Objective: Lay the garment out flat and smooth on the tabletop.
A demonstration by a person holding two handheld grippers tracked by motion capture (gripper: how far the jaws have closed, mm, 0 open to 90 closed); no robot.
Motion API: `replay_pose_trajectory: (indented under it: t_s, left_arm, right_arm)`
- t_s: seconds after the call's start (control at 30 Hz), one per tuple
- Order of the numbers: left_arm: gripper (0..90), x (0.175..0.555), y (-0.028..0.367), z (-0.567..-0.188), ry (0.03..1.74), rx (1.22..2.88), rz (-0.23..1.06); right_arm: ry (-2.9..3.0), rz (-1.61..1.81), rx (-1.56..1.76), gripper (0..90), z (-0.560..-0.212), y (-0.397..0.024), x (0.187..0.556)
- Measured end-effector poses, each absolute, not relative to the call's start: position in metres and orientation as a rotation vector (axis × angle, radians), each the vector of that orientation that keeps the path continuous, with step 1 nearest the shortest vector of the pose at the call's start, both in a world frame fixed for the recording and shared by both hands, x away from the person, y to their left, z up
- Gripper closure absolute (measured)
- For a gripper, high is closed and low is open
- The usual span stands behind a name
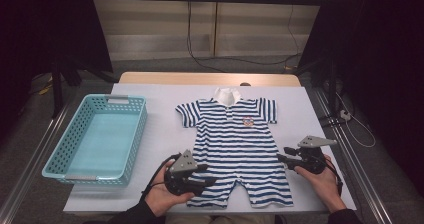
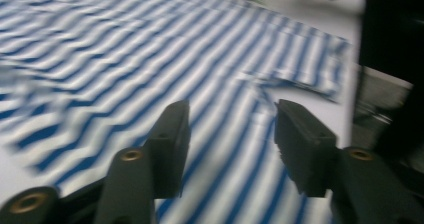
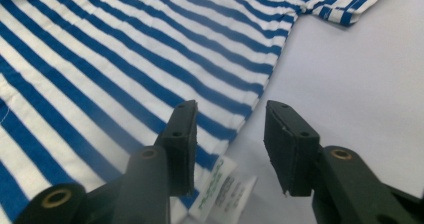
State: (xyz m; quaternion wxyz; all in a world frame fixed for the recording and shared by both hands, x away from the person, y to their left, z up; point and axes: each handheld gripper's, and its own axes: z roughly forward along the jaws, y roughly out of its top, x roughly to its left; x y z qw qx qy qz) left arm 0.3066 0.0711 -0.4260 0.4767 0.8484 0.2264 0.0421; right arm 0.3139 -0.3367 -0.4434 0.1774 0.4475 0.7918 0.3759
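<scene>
Garment: a blue-and-white striped romper [image 1: 236,144] lies flat and face up in the middle of the white table cover [image 1: 160,134], collar away from the person, legs toward the person.
Basket: a light blue basket [image 1: 98,136] stands left of the romper, apart from it, nothing inside.
Left gripper: the left gripper [image 1: 207,176] sits at the romper's left leg edge, near the hem; in its own view its jaws stand released with striped cloth between and beneath them, nothing pinched.
Right gripper: the right gripper [image 1: 284,154] is at the romper's right side seam, about waist height; its jaws are parted over the seam edge, just above the care label [image 3: 220,189] that sticks out from the romper.
Step in hand: by my reading, both grippers are lining up to take the romper's two side edges for a fold.
Doing it well: lower each jaw pair so one jaw slips under the edge, pinch both cloth layers well inside the seam rather than the label, and grip at matching heights so the romper lifts evenly.
</scene>
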Motion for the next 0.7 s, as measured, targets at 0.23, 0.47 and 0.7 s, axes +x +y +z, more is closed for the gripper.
replay_pose_trajectory:
  t_s: [0.23, 0.47, 0.7]
  left_arm:
    - [24.9, 0.328, 0.075, -0.431, 0.648, 2.032, 0.227]
    - [17.3, 0.363, 0.066, -0.431, 0.675, 1.985, 0.298]
    - [17.7, 0.421, 0.069, -0.434, 0.760, 1.961, 0.410]
  right_arm:
    - [2.219, 1.086, 1.244, 41.1, -0.439, -0.335, 0.321]
    - [2.140, 1.089, 1.266, 32.4, -0.434, -0.340, 0.341]
    - [2.056, 1.075, 1.339, 37.1, -0.431, -0.348, 0.379]
